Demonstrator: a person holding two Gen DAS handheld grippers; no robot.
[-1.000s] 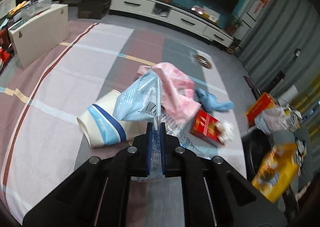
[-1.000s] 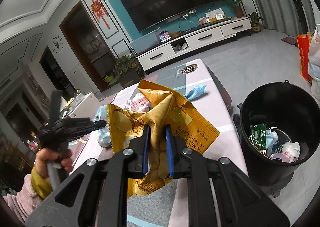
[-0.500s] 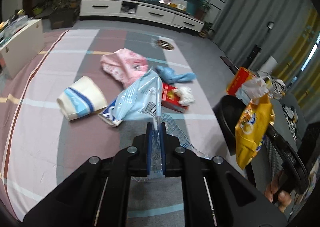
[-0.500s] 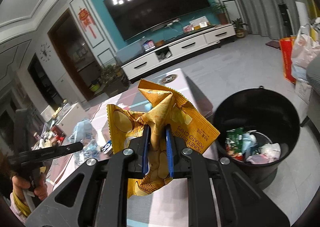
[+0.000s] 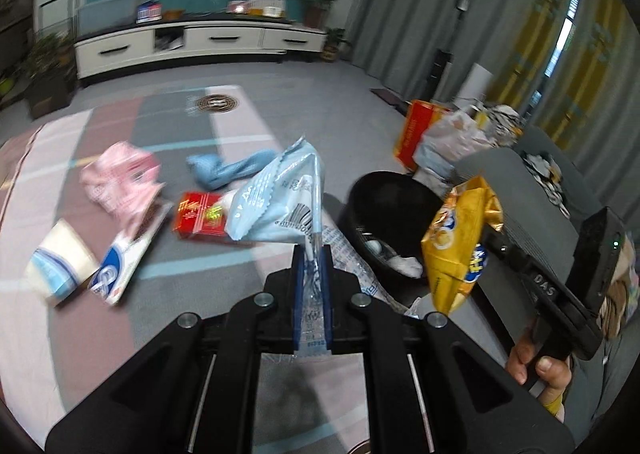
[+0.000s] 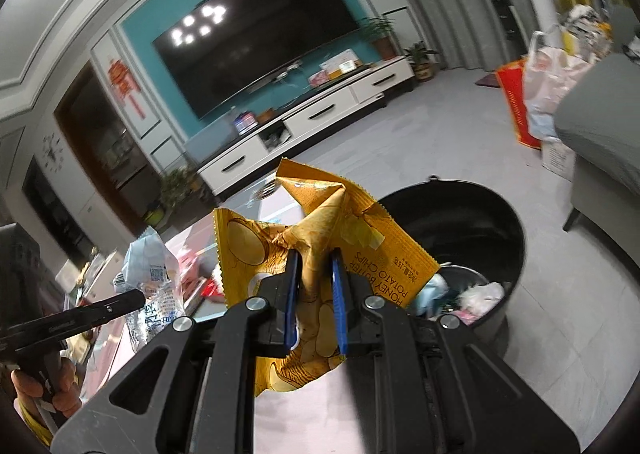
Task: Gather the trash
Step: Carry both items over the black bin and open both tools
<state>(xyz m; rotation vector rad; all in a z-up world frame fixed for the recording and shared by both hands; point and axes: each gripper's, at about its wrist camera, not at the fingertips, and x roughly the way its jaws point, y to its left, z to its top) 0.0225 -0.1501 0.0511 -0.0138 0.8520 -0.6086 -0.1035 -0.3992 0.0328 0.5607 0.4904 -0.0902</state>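
Carry step. My right gripper [image 6: 314, 274] is clamped on the chip bag [image 6: 320, 242], near the black bin [image 6: 500, 222]; left gripper [image 5: 311, 266] pinches a blue wrapper [image 5: 276, 198] over the table. Next I centre each above the bin, then release.

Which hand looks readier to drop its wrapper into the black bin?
Right. The right gripper holds the yellow chip bag beside the black bin; the left gripper and its blue wrapper hang over the table.
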